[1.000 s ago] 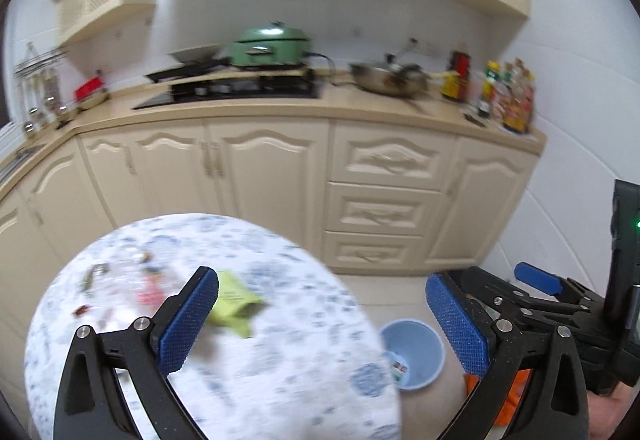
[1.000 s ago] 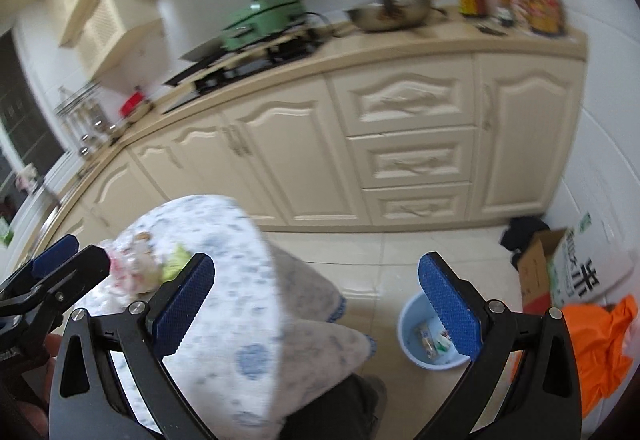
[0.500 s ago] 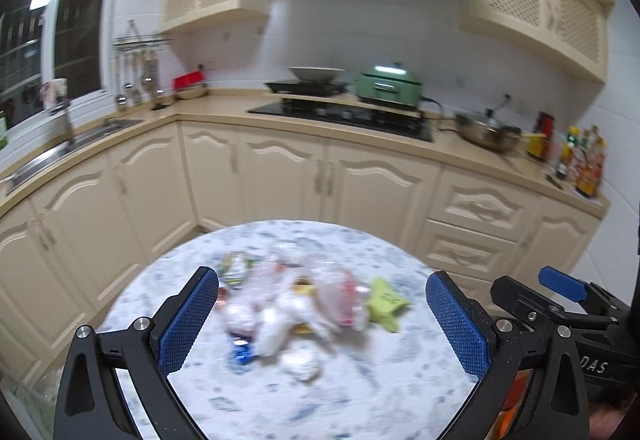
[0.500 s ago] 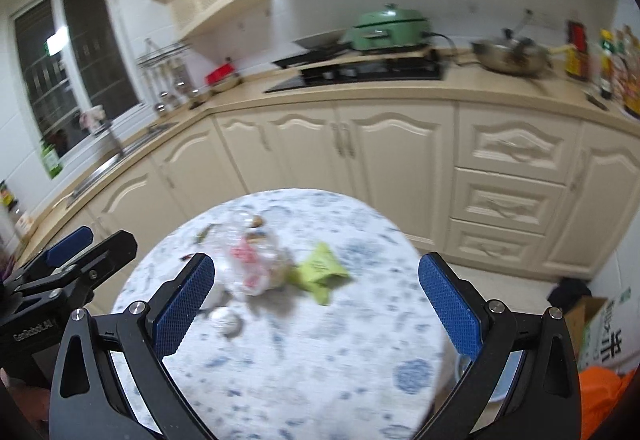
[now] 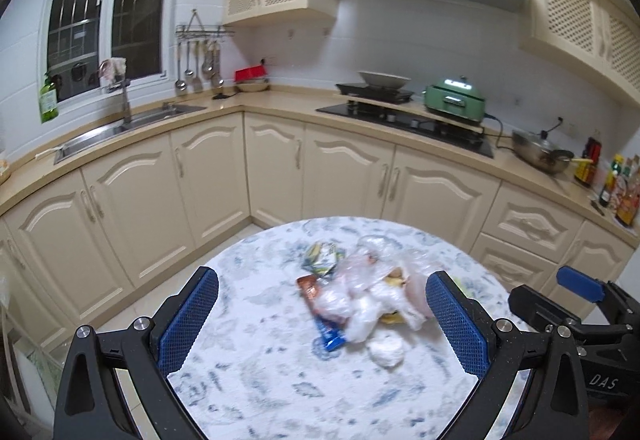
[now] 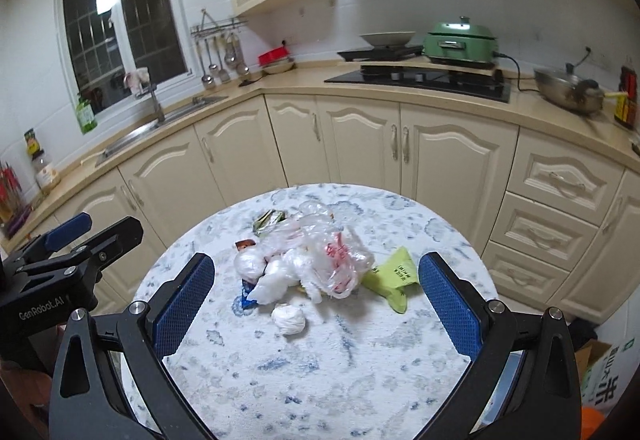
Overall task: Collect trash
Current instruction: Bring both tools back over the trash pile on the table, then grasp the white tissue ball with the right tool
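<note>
Behind trash pile [image 6: 304,264]: kitchen cabinets [image 6: 360,144]; table [image 6: 320,360] otherwise bare.

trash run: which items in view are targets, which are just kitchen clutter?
Targets, on the round table:
clear plastic bags
green packet
white paper ball
blue wrapper

Clutter, on the counter:
green pot
steel wok

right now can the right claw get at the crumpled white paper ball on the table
Probably yes. The right claw is open and the white paper ball lies apart from the plastic bag pile, nearest the claw, nothing covering it.
</note>
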Tool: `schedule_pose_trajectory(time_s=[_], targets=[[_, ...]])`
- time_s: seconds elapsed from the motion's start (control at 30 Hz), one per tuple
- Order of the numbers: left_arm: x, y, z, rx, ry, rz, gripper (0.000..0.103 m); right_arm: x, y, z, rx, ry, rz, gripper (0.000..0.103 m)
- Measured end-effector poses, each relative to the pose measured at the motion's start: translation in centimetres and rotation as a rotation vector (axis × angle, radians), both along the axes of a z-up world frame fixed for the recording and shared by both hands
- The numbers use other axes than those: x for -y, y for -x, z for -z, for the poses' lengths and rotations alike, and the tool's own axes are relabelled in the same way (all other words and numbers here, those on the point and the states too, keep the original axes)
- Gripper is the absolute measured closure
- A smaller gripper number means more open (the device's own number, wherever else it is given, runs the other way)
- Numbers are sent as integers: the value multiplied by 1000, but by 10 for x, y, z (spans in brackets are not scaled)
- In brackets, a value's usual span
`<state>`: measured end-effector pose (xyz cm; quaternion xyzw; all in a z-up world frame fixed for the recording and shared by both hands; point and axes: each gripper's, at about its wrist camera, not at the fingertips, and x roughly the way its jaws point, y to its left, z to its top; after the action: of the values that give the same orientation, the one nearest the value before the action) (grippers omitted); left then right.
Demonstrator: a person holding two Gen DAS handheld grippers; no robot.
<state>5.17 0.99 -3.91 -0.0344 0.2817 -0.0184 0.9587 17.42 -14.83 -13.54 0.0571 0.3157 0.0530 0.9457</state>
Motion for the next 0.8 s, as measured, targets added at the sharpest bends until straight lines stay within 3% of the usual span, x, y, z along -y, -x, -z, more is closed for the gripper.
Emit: schedule_pose_trajectory(time_s=[0.2, 0.5, 0.8], targets=[[-20, -9, 17, -50, 12, -28, 1, -10, -7, 18, -45, 36, -33, 0], [-29, -36, 60, -150, 0, -46, 1, -31, -35, 94, -220, 34, -117, 1], [-37, -79, 103, -251, -4, -71, 1, -46, -75, 159, -346, 46, -150, 31]])
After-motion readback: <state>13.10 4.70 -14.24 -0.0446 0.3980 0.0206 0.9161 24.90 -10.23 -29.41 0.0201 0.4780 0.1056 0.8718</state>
